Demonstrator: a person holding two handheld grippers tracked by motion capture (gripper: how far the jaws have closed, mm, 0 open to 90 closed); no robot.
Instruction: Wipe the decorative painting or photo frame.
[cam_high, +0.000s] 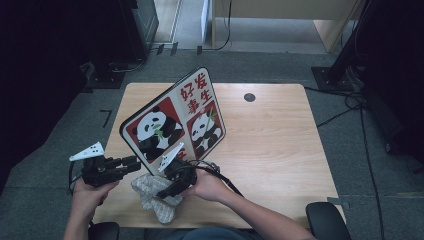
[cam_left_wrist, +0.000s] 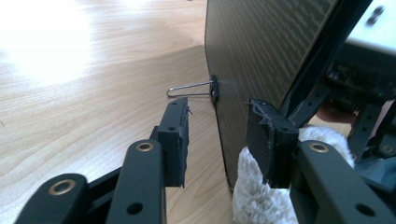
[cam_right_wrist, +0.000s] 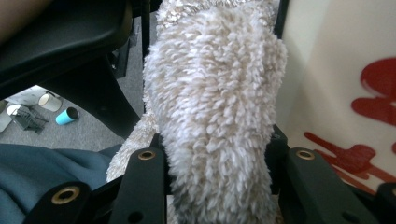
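**Panda board wipe: cloth gripped, board up, wiping not visibly underway**

Right gripper (cam_high: 167, 190) is clamped on the fluffy cloth (cam_right_wrist: 215, 107); the right gripper view shows the pile squeezed between both jaws, right beside the printed face of the panda board (cam_high: 175, 117). Board stands tilted at the near-left part of the table (cam_high: 270, 150), its lower edge by the cloth.

Left gripper (cam_left_wrist: 219, 135) has its jaws apart, straddling the board's edge without pressing on it (dark back side and a wire stand clip (cam_left_wrist: 191, 88) visible there). So the board looks unsupported by that hand.

Judgement: setup done; cloth against the face is what remains.
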